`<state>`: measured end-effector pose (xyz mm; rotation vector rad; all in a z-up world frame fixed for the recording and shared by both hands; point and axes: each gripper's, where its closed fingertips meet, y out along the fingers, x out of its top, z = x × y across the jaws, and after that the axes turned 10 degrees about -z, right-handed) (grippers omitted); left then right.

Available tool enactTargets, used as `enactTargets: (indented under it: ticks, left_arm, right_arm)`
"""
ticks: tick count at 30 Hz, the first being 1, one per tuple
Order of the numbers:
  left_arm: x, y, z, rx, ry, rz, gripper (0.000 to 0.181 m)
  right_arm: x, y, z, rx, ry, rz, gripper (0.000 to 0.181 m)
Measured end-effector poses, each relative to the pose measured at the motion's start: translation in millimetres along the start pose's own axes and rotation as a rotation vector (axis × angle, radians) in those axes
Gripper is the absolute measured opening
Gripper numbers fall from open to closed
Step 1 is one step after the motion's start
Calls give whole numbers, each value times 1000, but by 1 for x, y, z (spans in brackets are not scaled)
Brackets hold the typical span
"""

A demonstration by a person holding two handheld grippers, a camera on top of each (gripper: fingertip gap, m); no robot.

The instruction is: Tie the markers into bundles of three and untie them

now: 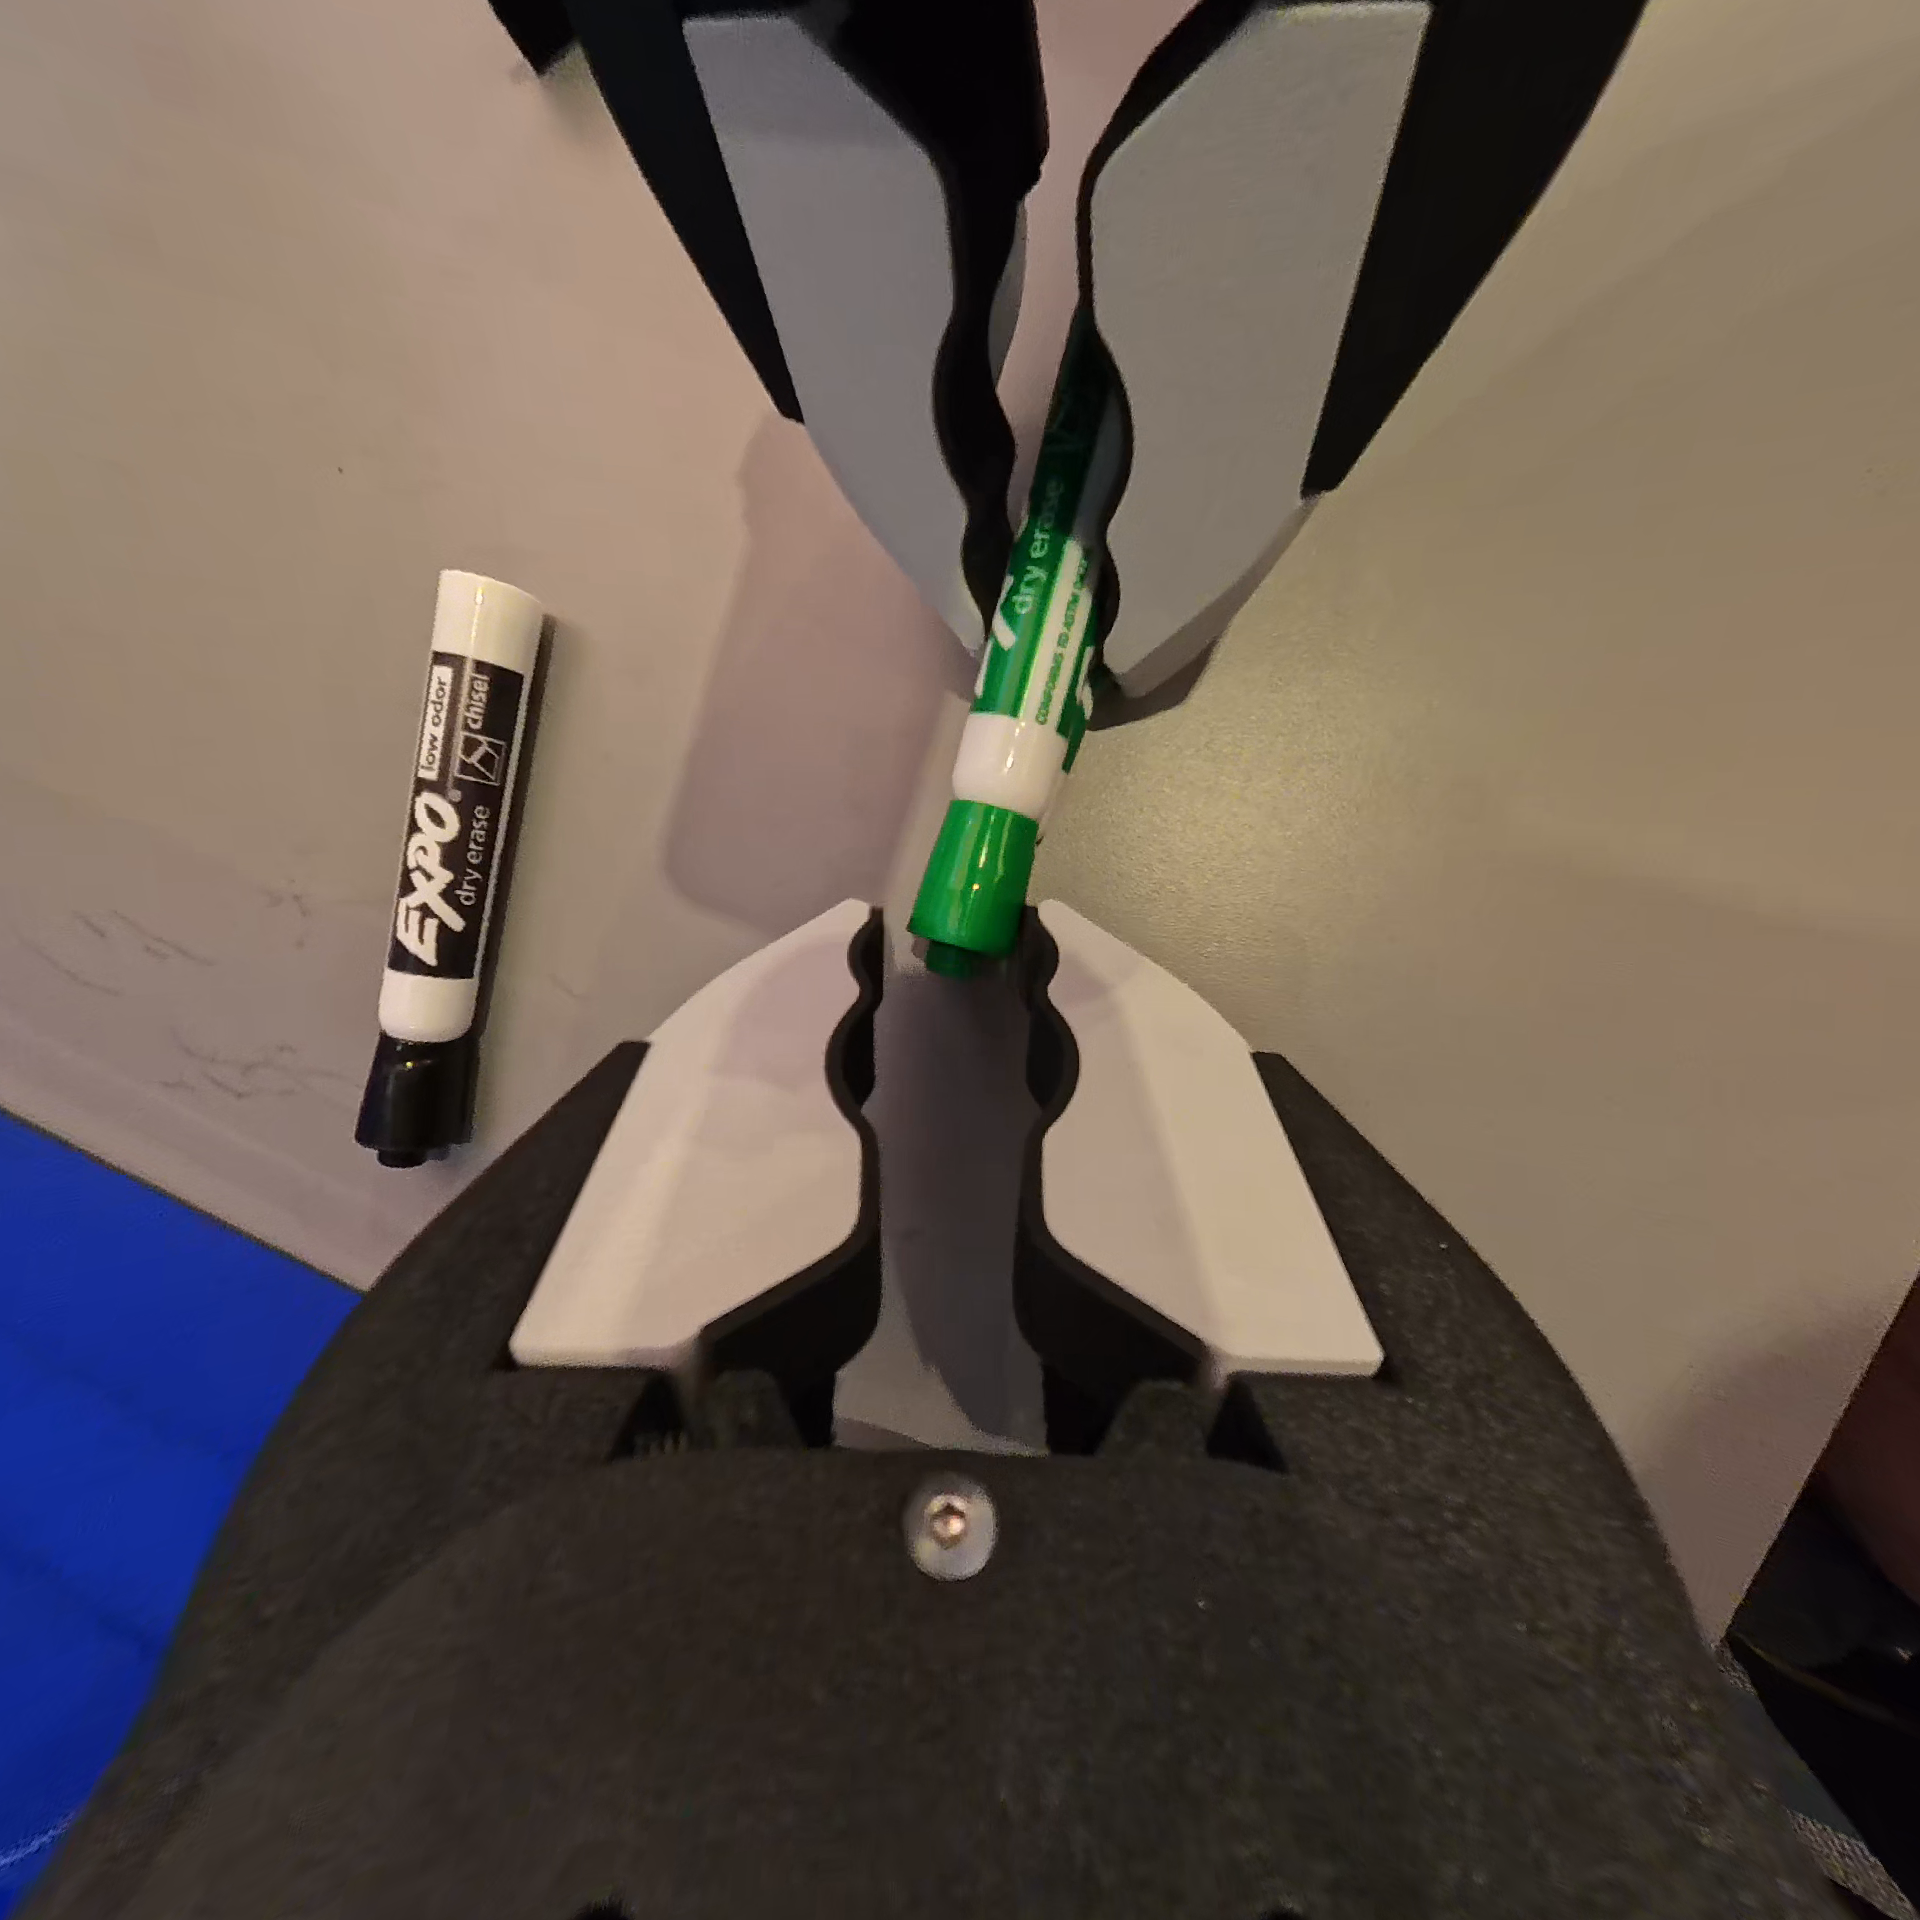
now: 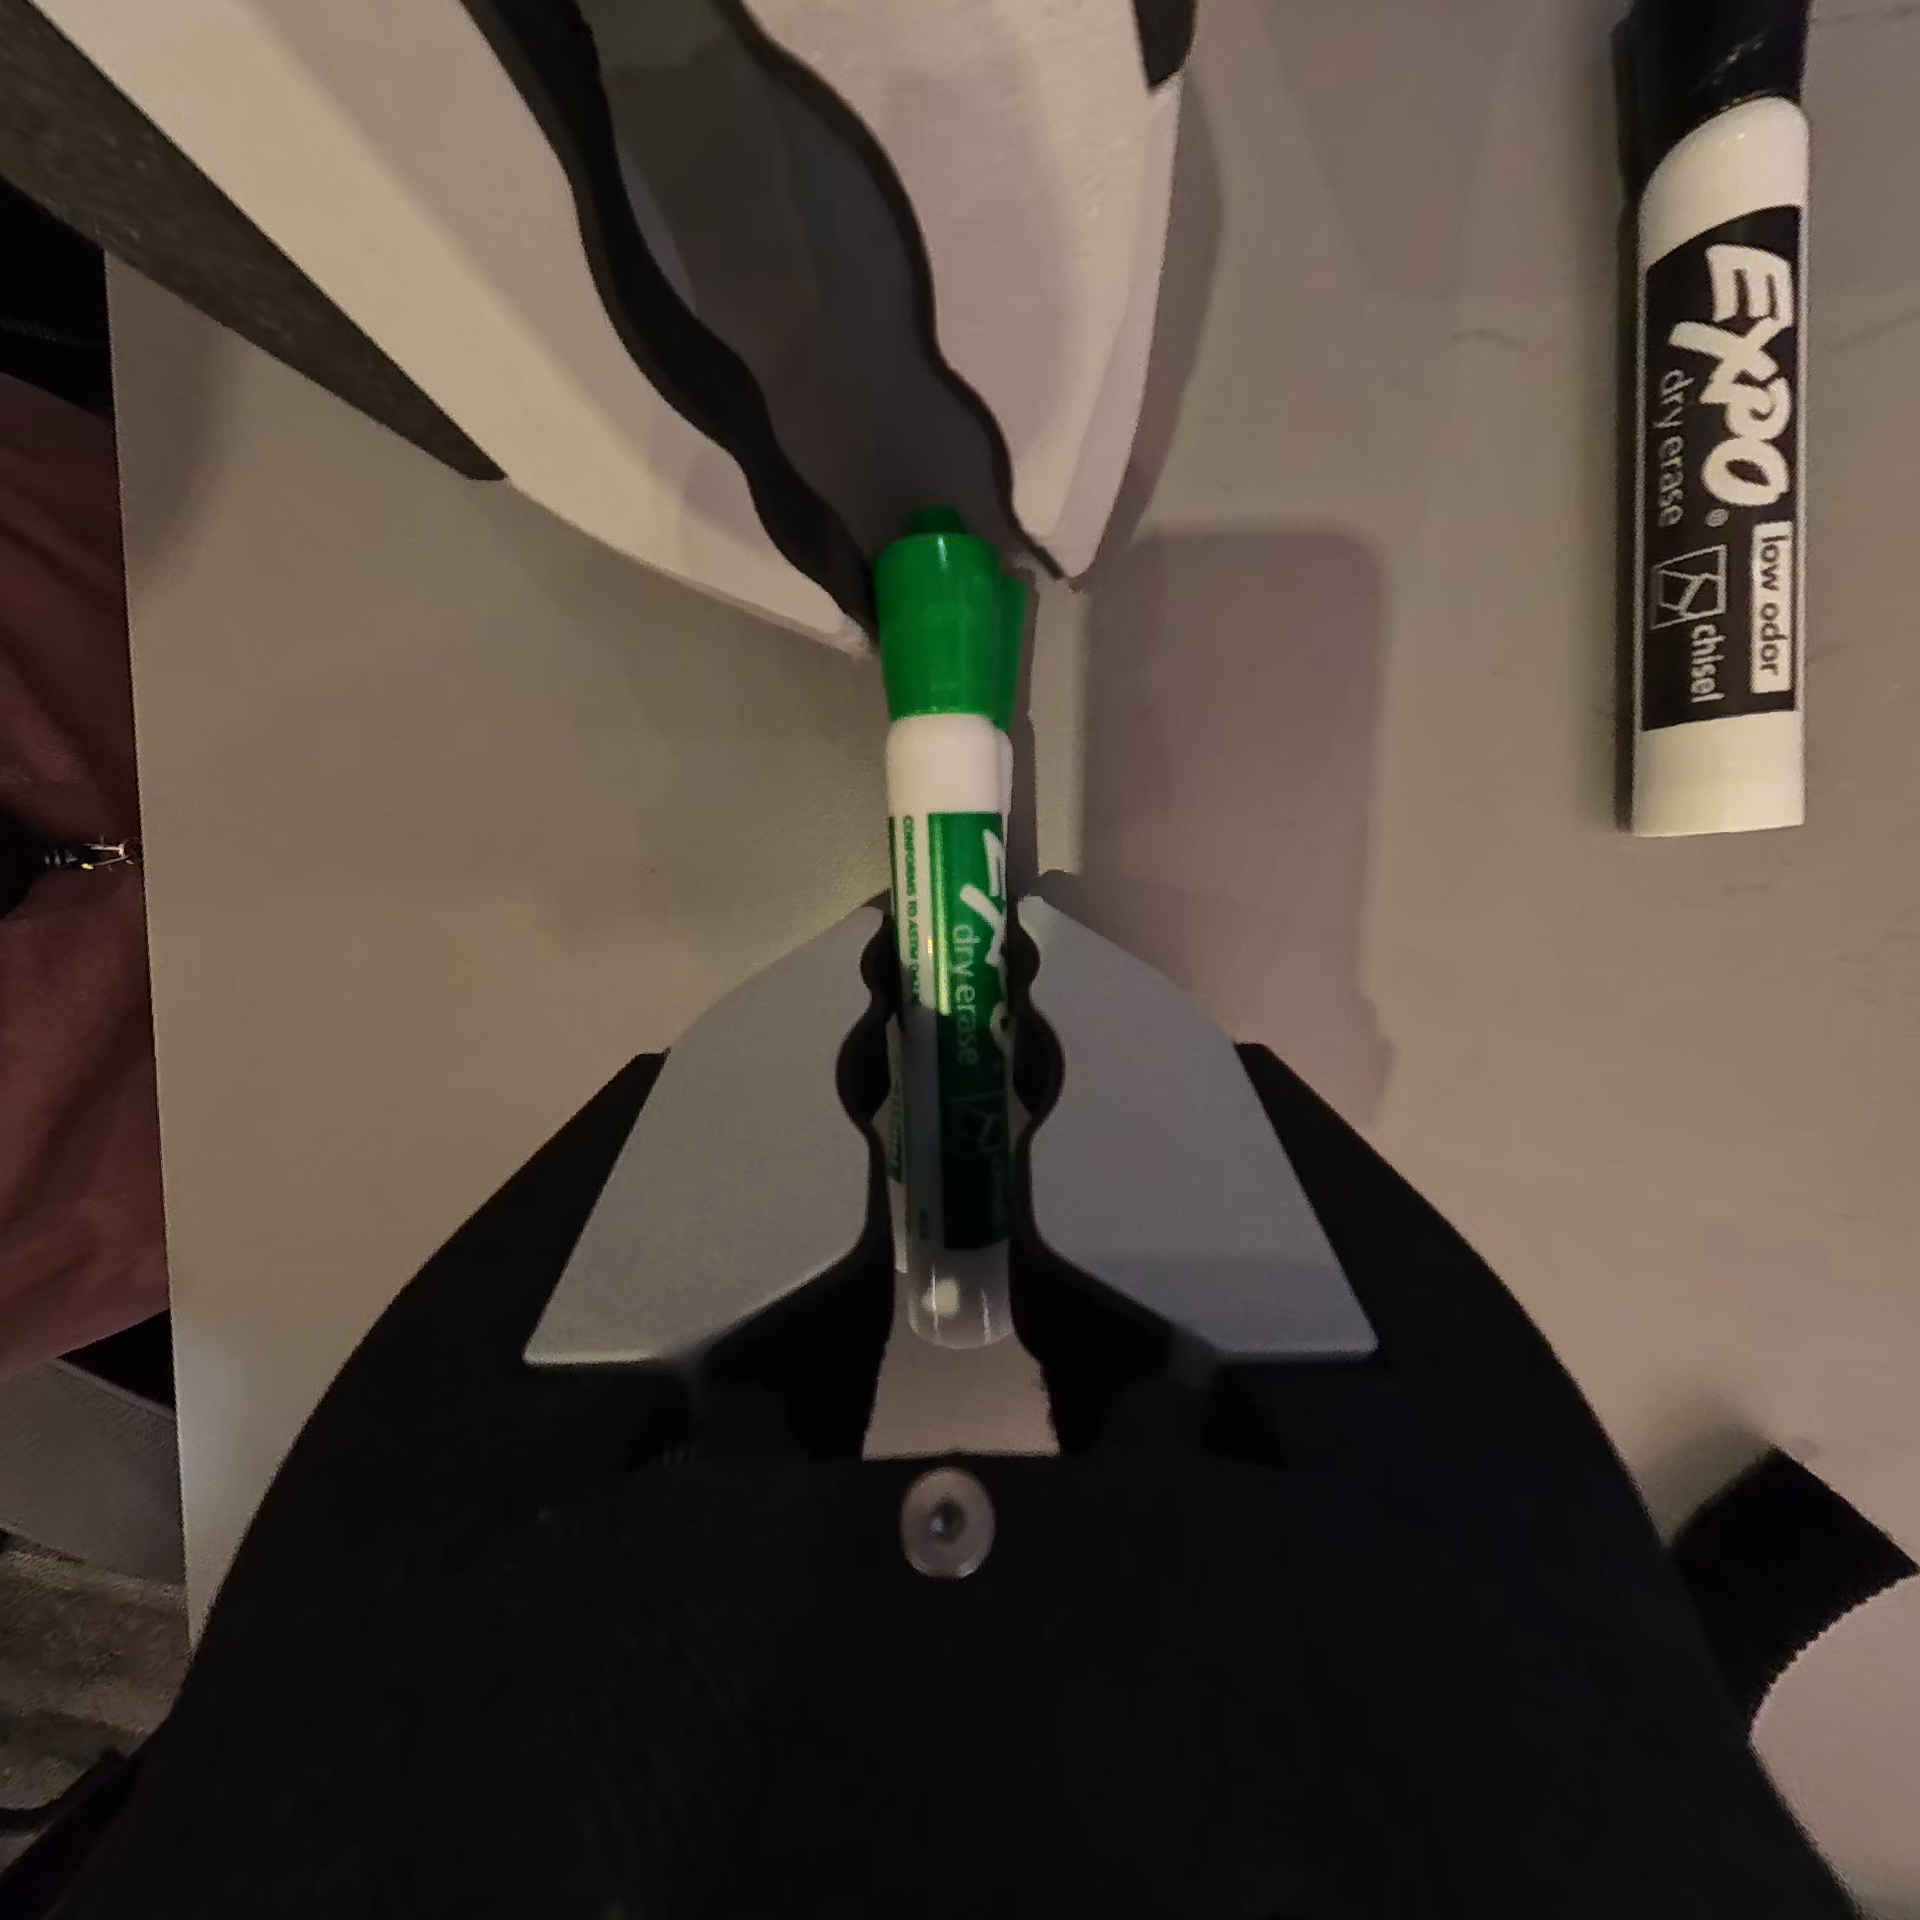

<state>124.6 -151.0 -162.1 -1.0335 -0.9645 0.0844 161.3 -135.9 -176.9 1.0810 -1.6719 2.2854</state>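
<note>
Green marker is off the table, held lengthwise along the right gripper. That gripper is clamped on the labelled barrel, with the butt end back toward the palm and the cap pointing out front. The right wrist view shows a second green cap edge and a second label strip just behind the first. This may be two green markers pinched together, but I cannot confirm it. Left gripper faces it head-on with its jaws parted, and the cap end sits right at their mouth. Whether the pads touch the cap cannot be told. Black marker lies flat on the table, capped, well apart from both grippers on the left gripper's side. Three markers at most are visible, and no band or tie is in view. Materials: the markers are smooth, glossy plastic cylinders, each with a white barrel under a printed wrap and a slightly narrower ribbed cap. Finger pads are dark and scalloped, backed by pale grey wedges on grainy black housings. The table is matte off-white and faintly scuffed, with a blue surface beyond its edge. Handling judgement: the markers are light, rigid, not fragile, and slick. They are likely to roll on the table and to pivot if pinched at one end. The best hold is mid-barrel, seated in a pad scallop. A grip on the cap alone risks pulling the cap off.
</note>
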Motion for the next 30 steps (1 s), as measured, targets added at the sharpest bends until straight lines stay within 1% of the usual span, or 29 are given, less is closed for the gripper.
enactTargets:
  ticks: [8,11,14,17,19,23,25,27,30]
  left_arm:
    - [-2,3,0,5,5,15,29]
    - [1,-3,1,9,-1,-3,38]
    - [4,-14,8,46,34,-27,49]
    - [9,-26,15,98,113,-60,55]
    - [14,-31,18,123,134,-90,58]
    - [18,-33,15,102,127,-145,67]
    - [23,-35,16,116,154,-194,66]
    - [31,-37,15,109,170,-234,73]
    - [48,-41,21,153,243,-298,80]
  right_arm:
    - [0,0,0,-15,13,13,21]
    - [1,0,0,-18,37,6,20]
    - [2,0,0,16,107,-1,20]
    - [3,-1,0,87,210,-5,20]
    - [5,-1,-1,126,269,-12,19]
    - [10,-3,-1,219,397,-29,19]
    - [17,-8,2,294,480,-54,20]
    - [24,-16,6,371,565,-76,20]
    - [38,-30,10,493,695,-119,20]
